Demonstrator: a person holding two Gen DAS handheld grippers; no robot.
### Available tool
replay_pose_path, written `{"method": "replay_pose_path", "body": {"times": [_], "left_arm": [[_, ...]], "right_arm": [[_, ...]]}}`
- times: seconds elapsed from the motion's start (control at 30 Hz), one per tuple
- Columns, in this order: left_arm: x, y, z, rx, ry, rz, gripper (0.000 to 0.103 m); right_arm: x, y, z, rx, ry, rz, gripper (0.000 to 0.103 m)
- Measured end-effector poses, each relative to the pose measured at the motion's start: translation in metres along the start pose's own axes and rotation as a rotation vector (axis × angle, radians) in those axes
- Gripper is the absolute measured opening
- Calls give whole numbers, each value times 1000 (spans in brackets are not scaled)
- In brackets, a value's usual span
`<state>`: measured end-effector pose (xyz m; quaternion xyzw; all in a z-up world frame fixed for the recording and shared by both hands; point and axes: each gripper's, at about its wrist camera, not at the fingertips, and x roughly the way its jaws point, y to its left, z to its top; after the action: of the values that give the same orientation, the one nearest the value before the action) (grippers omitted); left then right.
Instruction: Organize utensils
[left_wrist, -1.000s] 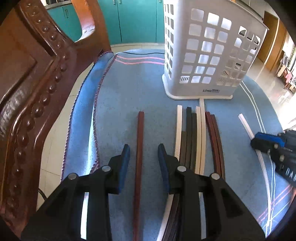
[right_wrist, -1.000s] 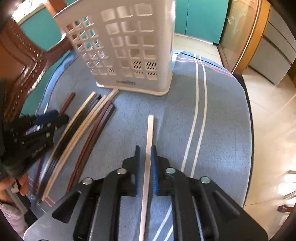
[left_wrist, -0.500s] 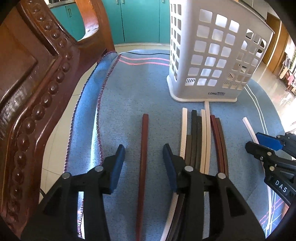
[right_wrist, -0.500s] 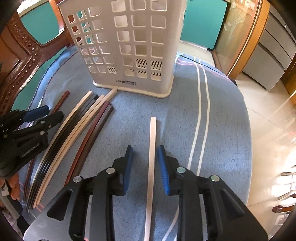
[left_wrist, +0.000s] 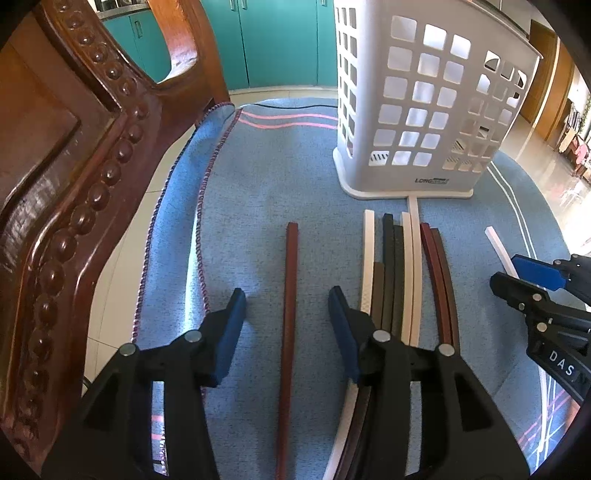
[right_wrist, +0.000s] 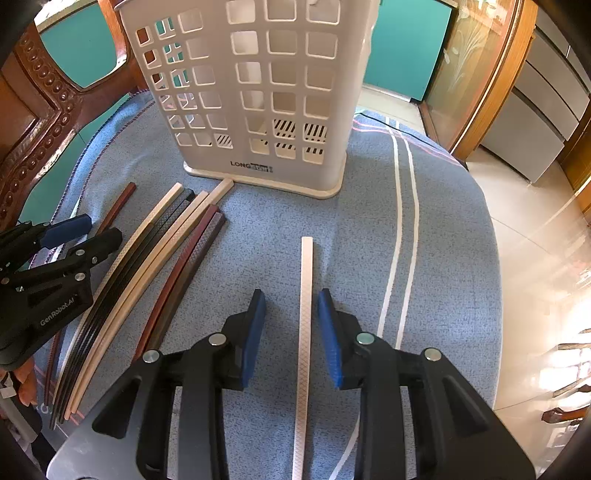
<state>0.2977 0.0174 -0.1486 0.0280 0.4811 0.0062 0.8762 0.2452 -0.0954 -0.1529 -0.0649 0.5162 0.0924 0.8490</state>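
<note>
A single reddish-brown chopstick (left_wrist: 290, 295) lies on the blue cloth, between the fingers of my open left gripper (left_wrist: 286, 306), untouched. A single white chopstick (right_wrist: 306, 314) lies between the fingers of my open right gripper (right_wrist: 290, 314), untouched. A row of several white, black and brown chopsticks (left_wrist: 402, 273) lies side by side between the two; it also shows in the right wrist view (right_wrist: 162, 258). A tall white perforated holder (left_wrist: 424, 103) stands upright behind them (right_wrist: 258, 92).
A carved wooden chair back (left_wrist: 74, 166) rises close on the left. The blue cloth (left_wrist: 277, 177) covers a round table; its edge (right_wrist: 495, 277) drops to a tiled floor on the right. Teal cabinets (left_wrist: 280, 40) stand behind.
The right gripper opened and let go of the white chopstick, which now lies on the cloth. Both grippers drew back slightly and the left one opened wider.
</note>
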Motion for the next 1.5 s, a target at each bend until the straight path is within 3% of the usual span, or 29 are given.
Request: {"method": "replay_pose_path", "body": {"times": [0.4, 0.47, 0.53, 0.6, 0.67, 0.73, 0.9, 1.1, 1.27, 1.5], "left_arm": [[-2, 1, -3, -10, 4, -10, 48], [-2, 3, -3, -22, 9, -38, 43], [-3, 3, -3, -23, 8, -44, 41], [-4, 2, -3, -19, 5, -60, 22], [-5, -1, -5, -12, 0, -63, 11], [-6, -1, -6, -19, -4, -66, 7], [-31, -1, -7, -47, -53, -90, 7], [-112, 2, -14, -43, -236, -141, 7], [-171, 18, -12, -85, -371, -187, 7], [-221, 28, 24, -132, -491, -266, 7]], "right_arm": [[1, -4, -1, -4, 7, 5, 33], [0, -5, -2, 6, 3, 27, 24], [-1, -8, -2, 19, 4, 46, 7], [-1, -12, -2, 31, 3, 62, 7], [-2, -14, -2, 35, -2, 81, 6], [-8, -17, -2, 36, -16, 103, 6], [-51, -25, 0, 31, -135, 178, 6], [-142, -39, -5, 28, -349, 281, 6], [-202, -53, -4, 64, -494, 319, 7], [-251, -59, 22, 79, -634, 344, 6]]}}
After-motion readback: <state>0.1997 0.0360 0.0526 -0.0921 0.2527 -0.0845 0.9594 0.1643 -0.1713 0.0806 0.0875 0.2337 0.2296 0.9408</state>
